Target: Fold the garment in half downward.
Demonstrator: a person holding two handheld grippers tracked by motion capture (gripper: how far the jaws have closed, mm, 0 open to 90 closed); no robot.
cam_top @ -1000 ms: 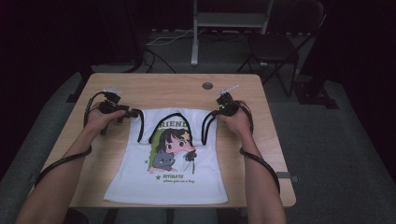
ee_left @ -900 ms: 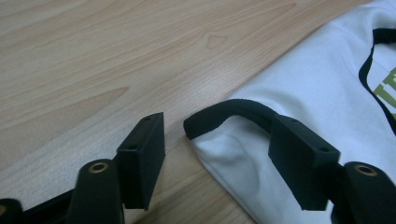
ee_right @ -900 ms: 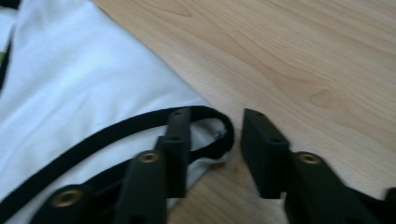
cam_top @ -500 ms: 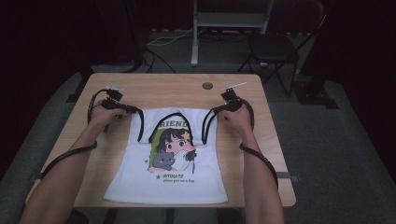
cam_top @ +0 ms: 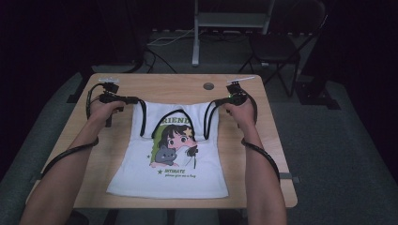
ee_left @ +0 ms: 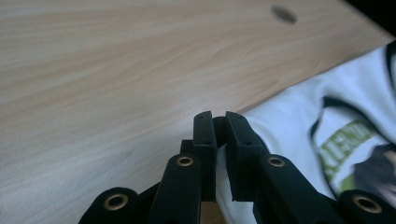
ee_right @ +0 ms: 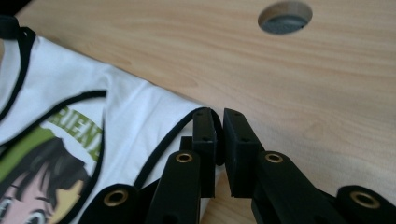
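Wooden tabletop [cam_top: 291,154], dark room. White tank top [cam_top: 173,173] lying flat mid-tabletop, print up. Left gripper [ee_left: 215,122] and right gripper [ee_right: 218,120] pinching shoulder straps at far end. Spreading looks done, folding left probably.

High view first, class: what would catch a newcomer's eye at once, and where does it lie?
The white sleeveless top with black trim and a cartoon girl print lies flat in the middle of the pale wooden table. The left gripper and the right gripper each pinch one of its far corners, with cloth showing between the closed jaws in both gripper views.
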